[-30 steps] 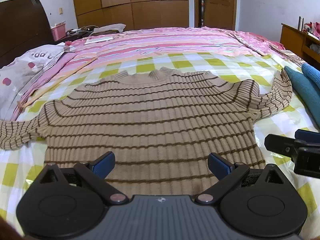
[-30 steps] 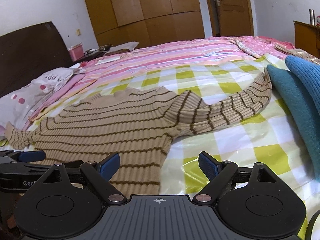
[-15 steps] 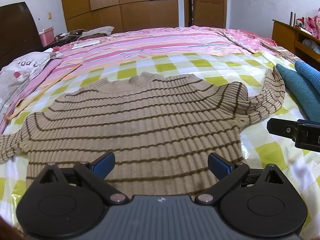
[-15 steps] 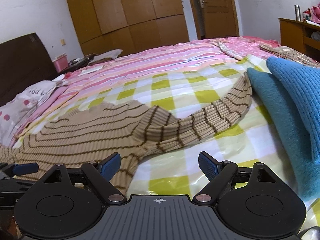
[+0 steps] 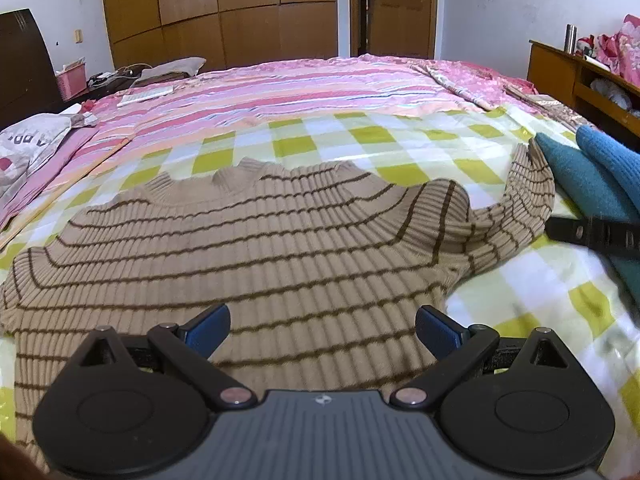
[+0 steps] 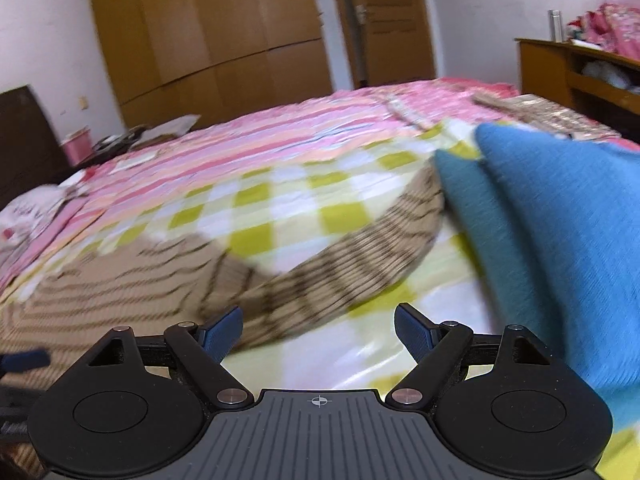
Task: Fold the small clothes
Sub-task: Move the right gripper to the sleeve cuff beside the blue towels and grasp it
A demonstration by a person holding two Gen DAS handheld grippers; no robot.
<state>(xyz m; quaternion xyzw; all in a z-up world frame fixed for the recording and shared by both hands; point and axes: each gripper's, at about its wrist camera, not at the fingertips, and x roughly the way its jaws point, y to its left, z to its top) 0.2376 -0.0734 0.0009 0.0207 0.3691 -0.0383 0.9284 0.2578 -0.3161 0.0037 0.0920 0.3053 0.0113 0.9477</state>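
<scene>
Sweater (image 5: 256,248), tan ribbed knit with thin brown stripes, lies flat and front-up on the yellow-green checked sheet (image 5: 320,144), which covers the near part of the bed. Neckline points away from the left wrist camera, hem toward it. Its right sleeve (image 5: 524,208) runs out and up to the right, cuff ending right against the teal folded garment (image 5: 576,176). Its left sleeve runs off the left edge of the left view.

Left gripper (image 5: 322,328): fingers spread wide, nothing between them, hovering over the lower body of the sweater near the hem. Blue pads (image 5: 208,328) sit above the fabric; can't tell whether they touch it.

Right gripper (image 6: 318,330): fingers also spread wide, empty. It sits over the checked sheet just beside the sleeve; the left pad (image 6: 222,332) overlaps the sleeve's underarm end in the picture, the right pad is over bare sheet. Right view is motion-blurred, so contact can't be judged. In the left view a black part of the right gripper (image 5: 592,234) shows at the right edge, near the sleeve and across the teal garment.

Blue knit garment (image 6: 560,216) lies beside the teal one, close on the right of the right gripper. Pink striped bedding (image 5: 304,88) covers the far half of the bed. Wooden wardrobe (image 5: 224,12) and door (image 5: 396,8) stand along the back wall.
</scene>
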